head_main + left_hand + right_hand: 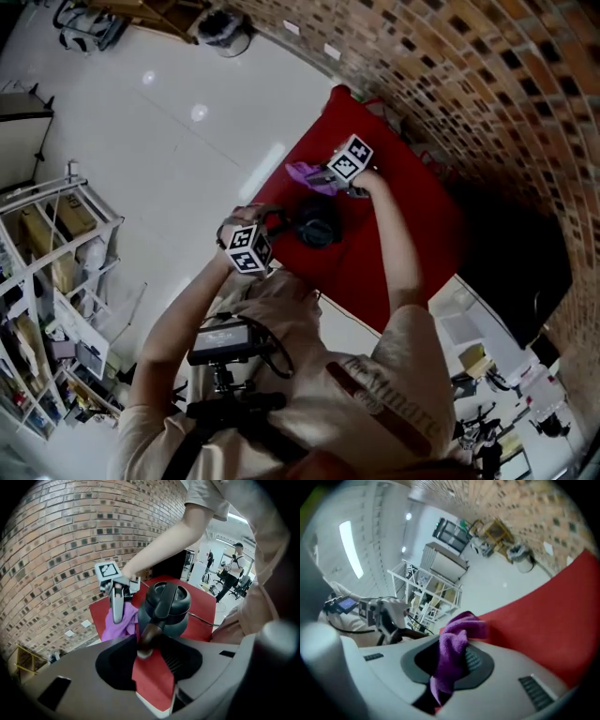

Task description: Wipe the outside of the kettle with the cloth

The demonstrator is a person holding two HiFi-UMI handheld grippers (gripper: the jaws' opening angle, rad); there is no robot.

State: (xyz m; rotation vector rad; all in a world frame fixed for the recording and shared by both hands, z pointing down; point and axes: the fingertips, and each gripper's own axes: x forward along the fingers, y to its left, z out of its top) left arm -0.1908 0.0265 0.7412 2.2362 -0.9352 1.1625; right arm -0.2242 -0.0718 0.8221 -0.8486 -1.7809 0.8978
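Note:
A dark round kettle (319, 225) stands on the red table (412, 234). In the left gripper view the kettle (168, 609) is just ahead, its black handle arching toward me and ending in a brown grip (149, 637). My left gripper (147, 649) is shut on that grip; in the head view the left gripper (279, 225) is at the kettle's left. My right gripper (450, 667) is shut on a purple cloth (457, 641) that hangs crumpled from it. The right gripper (317, 176) holds the purple cloth (302, 172) just beyond the kettle, and it hangs beside the kettle (119, 623).
A brick wall (487, 84) runs along the table's far side. A thin cable (204, 618) lies on the red cloth behind the kettle. A white shelf rack (47, 253) stands on the floor at left. A person (234, 569) stands in the far room.

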